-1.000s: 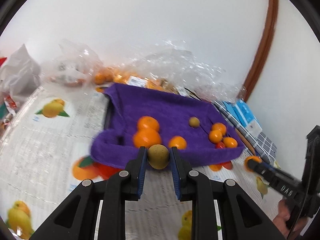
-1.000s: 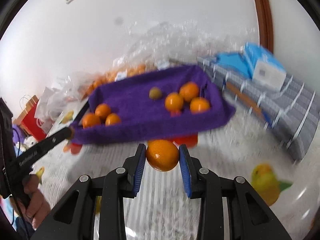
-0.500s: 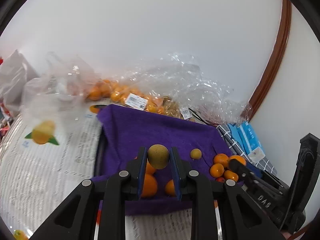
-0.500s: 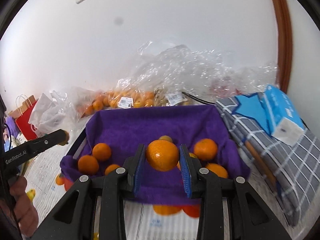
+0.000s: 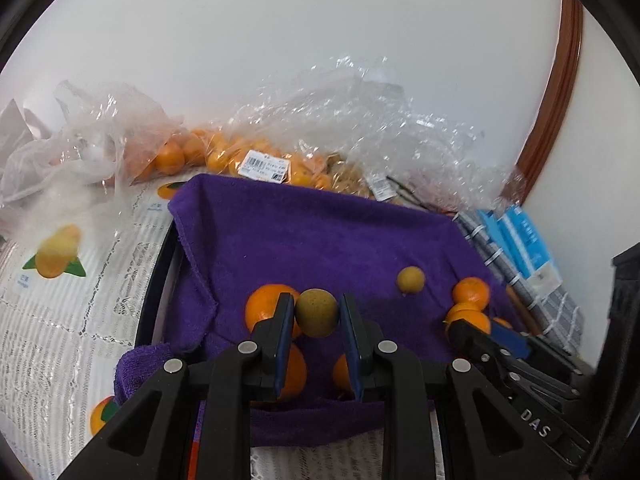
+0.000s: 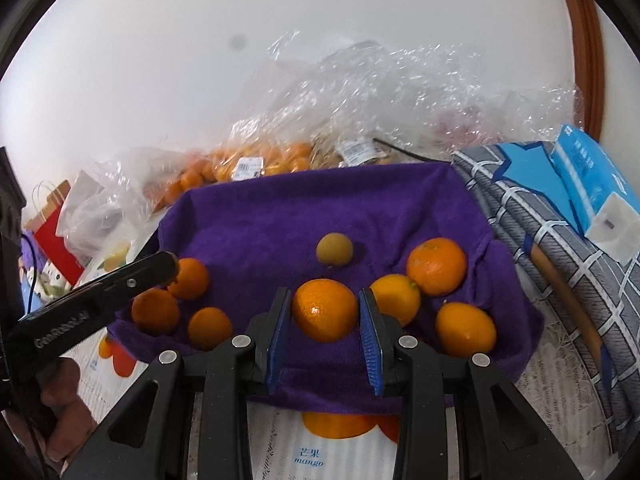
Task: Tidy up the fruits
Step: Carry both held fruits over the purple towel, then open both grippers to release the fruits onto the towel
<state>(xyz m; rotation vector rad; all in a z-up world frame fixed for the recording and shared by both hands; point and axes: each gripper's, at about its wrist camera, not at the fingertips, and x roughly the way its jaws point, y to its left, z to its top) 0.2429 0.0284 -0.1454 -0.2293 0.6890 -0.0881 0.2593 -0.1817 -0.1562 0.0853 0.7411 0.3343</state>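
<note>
A tray lined with a purple towel holds several oranges and one small brownish-yellow fruit. My left gripper is shut on another brownish-yellow fruit, held over the tray's near left part above three oranges. My right gripper is shut on an orange, held over the tray's near edge, left of three oranges. The left gripper shows in the right wrist view over the tray's left side, the right gripper in the left wrist view.
Clear plastic bags with small oranges lie behind the tray against the white wall. A checked cloth and a blue box lie right of the tray. The tablecloth has fruit prints. A red paper bag stands at the left.
Both grippers moved forward and down over the tray, each still holding its fruit. The tray now looks nearer and larger in both views.
</note>
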